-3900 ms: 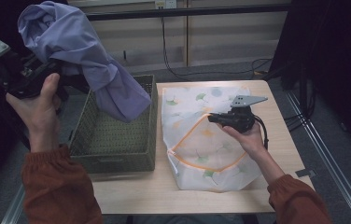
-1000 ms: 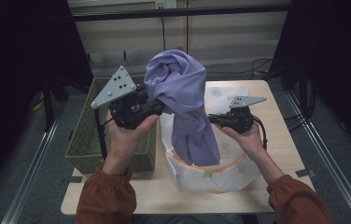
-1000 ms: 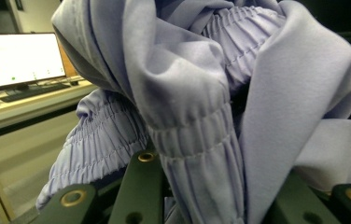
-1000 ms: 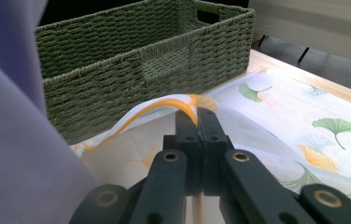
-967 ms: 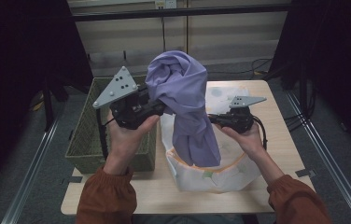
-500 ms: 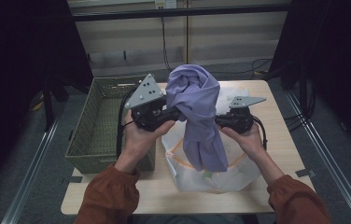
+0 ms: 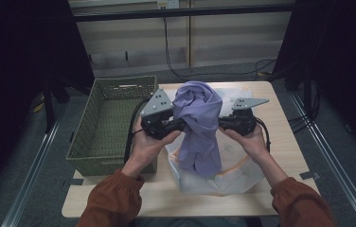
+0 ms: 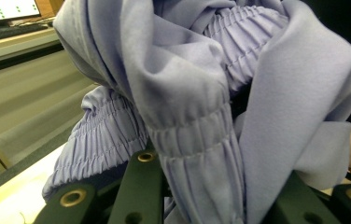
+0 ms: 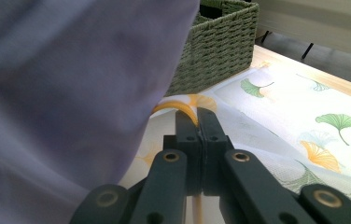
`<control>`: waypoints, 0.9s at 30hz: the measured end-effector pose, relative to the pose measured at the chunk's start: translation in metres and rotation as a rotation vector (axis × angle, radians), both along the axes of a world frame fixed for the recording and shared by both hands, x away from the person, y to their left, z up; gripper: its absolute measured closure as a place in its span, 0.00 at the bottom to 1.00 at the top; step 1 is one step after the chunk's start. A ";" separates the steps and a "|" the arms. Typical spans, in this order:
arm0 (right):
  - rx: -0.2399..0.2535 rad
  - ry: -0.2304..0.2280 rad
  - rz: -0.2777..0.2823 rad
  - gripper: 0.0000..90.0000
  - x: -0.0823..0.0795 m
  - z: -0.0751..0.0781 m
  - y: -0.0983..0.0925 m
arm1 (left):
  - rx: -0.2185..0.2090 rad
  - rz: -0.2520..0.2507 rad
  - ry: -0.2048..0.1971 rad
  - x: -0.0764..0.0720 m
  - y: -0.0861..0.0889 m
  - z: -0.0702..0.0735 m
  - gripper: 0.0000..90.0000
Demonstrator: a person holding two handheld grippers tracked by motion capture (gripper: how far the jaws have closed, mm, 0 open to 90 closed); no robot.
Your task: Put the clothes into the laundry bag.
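In the high view, the lilac garment (image 7: 199,125) hangs in the middle of the frame, bunched at the top and trailing down onto the white laundry bag (image 7: 223,177) with its orange-trimmed mouth, which lies on the wooden table (image 7: 280,118). The left gripper (image 7: 178,125) comes in from the left of the cloth and holds its upper bunch; the right gripper (image 7: 221,124) sits just right of the cloth, low over the bag. A woven green basket (image 7: 112,125) stands left of centre, beside the bag.

In the left gripper view, the garment (image 8: 201,93) takes up most of the frame, its gathered elastic band running down between the two black jaws at the bottom edge (they are clamped on the fabric, only narrowly apart).

In the right gripper view, the jaws at lower centre are pressed fully together, with the bag's orange trim (image 9: 179,108) pinched between their tips. The garment (image 9: 61,93) hangs blurred across the left half. The bag (image 9: 304,116), printed with ginkgo leaves, spreads to the right, and the basket (image 9: 218,42) stands at the upper middle.
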State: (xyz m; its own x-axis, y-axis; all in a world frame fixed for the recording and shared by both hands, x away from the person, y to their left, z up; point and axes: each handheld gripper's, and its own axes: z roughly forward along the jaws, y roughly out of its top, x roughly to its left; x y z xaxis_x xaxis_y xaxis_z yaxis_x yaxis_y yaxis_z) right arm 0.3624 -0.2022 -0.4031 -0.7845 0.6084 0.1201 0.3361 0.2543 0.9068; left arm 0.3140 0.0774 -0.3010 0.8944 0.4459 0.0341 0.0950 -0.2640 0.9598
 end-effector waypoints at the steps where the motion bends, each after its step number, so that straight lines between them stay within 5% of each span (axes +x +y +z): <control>1: -0.003 0.000 -0.002 1.00 0.000 0.000 0.000 | 0.002 -0.002 0.000 0.001 0.001 -0.003 0.83; 27: -0.011 0.020 0.000 1.00 0.001 -0.003 0.002 | 0.091 0.016 0.058 0.006 -0.005 -0.045 0.83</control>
State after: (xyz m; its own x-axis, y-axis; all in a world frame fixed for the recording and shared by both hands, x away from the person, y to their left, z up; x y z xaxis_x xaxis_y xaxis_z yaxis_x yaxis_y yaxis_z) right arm 0.3633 -0.1999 -0.4064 -0.7818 0.6100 0.1292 0.3541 0.2638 0.8972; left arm 0.3196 0.0727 -0.3465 0.8890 0.4572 0.0240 0.1541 -0.3482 0.9247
